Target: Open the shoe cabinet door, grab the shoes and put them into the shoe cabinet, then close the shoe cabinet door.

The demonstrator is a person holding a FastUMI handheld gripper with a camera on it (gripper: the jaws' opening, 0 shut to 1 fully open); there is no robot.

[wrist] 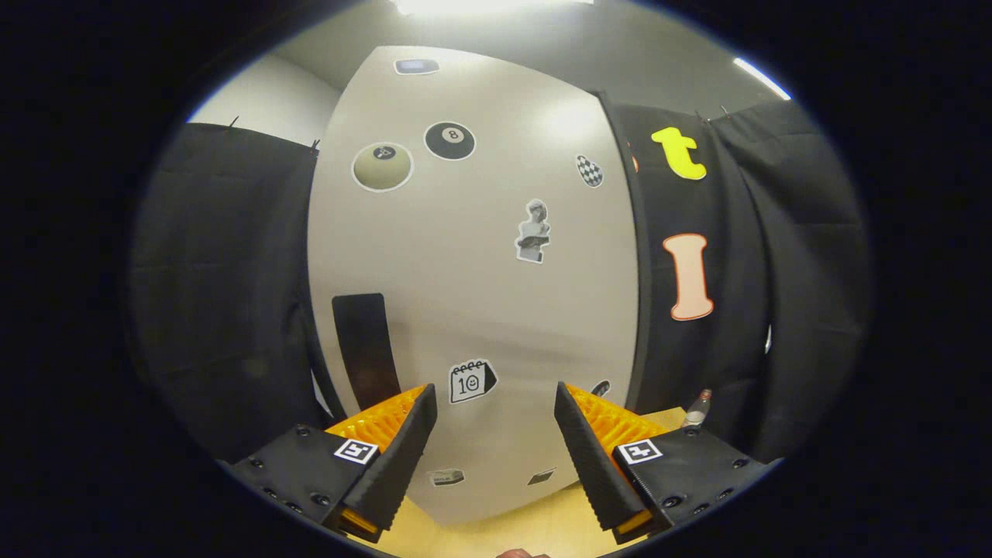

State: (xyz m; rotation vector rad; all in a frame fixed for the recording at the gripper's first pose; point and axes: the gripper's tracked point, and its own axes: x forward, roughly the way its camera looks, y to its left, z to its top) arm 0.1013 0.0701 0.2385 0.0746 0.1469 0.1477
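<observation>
Gripper [496, 434] fingers spread wide, nothing between them — shoe cabinet door [473, 271] shut, just ahead, filling the gap. Dark handle strip [364, 349] beyond the left finger near the door's left edge. Small bottle [697, 409] beyond the right finger, past the door's right edge.

Tall pale beige shoe cabinet door [473, 271]: plain matte field with scattered stickers. On it, a black eight-ball sticker [449, 141], an olive ball sticker [383, 167] beside it, a black-and-white chequered sticker [589, 170], and a black rectangular handle strip [366, 349] lower down. Gripper [496, 449], fingers spread apart: black ribbed pads, orange backing.
</observation>
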